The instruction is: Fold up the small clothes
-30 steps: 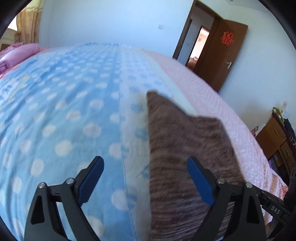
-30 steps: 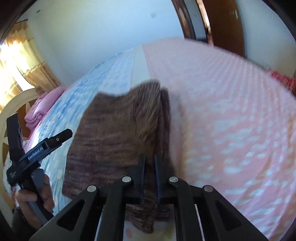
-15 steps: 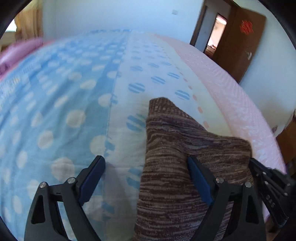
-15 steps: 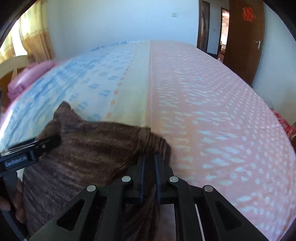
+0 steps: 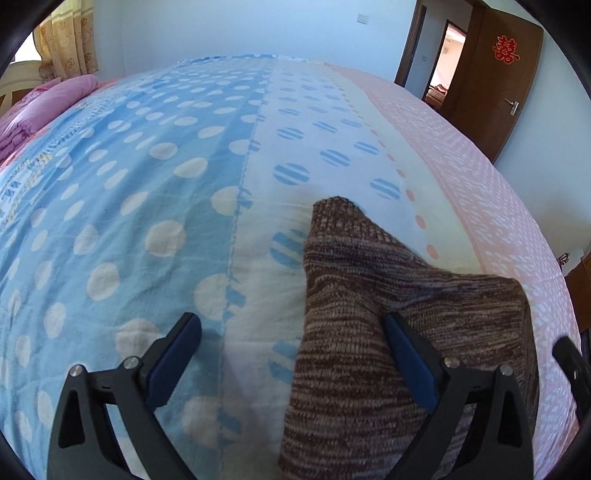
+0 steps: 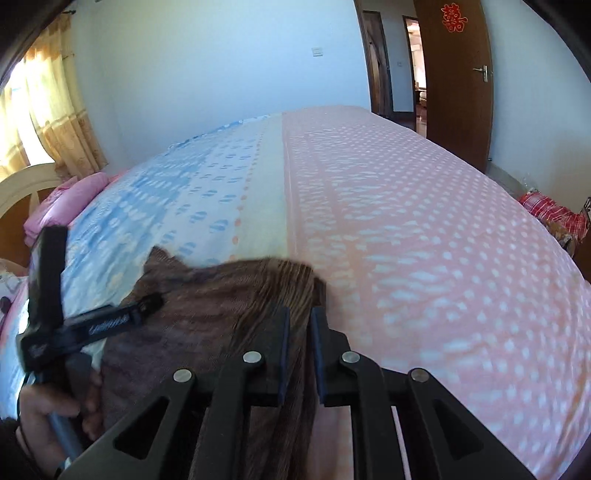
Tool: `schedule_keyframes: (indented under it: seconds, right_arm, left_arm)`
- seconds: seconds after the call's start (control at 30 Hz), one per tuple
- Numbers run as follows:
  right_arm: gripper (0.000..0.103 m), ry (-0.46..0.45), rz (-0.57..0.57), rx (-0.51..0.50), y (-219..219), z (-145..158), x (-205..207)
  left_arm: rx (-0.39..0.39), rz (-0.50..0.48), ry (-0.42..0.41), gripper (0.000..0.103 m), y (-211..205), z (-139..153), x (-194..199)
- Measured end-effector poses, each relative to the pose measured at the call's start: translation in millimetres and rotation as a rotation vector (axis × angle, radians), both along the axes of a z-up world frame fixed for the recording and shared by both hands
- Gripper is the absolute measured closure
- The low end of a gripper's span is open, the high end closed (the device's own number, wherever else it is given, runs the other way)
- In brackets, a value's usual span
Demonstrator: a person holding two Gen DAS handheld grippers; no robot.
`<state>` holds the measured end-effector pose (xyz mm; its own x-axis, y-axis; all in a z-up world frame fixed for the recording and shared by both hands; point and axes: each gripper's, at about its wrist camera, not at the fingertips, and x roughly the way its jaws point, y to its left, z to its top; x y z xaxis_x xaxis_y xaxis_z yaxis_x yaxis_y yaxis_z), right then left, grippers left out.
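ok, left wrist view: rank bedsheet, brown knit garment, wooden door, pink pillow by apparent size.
1. bedsheet, fills most of the frame.
2. brown knit garment, though it lies nearest the camera, which inflates it.
3. wooden door.
4. pink pillow, cut by the frame edge, so its spot below the door is unsure.

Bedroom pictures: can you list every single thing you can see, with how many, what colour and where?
knitted garment: one, brown mottled, lying on the bed, near edge.
bedsheet: one, blue with pale dots, cream middle strip, pink far side, covering the bed.
folded bedding: one pile, pink, at the bed's head.
curtain: one, yellow-gold, by the window.
door: one, dark brown wood, open, with a red paper decoration.
wall switch: one, white, far wall.
red checked cloth: one, beyond the bed's pink side.
left gripper: one, black with blue pads, opening, nothing pinched.
right gripper: one, black, closed on the garment.
hand: one, holding the left gripper's handle.
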<state>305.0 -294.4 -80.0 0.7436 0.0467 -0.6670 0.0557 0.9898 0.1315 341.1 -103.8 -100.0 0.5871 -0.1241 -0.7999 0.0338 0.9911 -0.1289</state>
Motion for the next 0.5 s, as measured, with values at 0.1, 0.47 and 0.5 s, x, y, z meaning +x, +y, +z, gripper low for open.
schedule_keyframes:
  seconds: [0.1,0.47,0.5]
  right_arm:
    - [0.092,-0.010,0.067,-0.016,19.0,2.6,-30.9]
    - [0.054,0.070,0.010,-0.020,12.9,-42.0,-66.5]
    - [0.053,0.067,-0.002,0.043,4.5,-44.9,-69.4]
  left_arm:
    - [0.068,-0.025,-0.058,0.004,-7.4,13.3,-21.9]
    - [0.187,-0.114,-0.099,0.004,-20.8,22.1,-86.5]
    - [0.189,-0.113,-0.092,0.004,-20.3,20.2,-87.5]
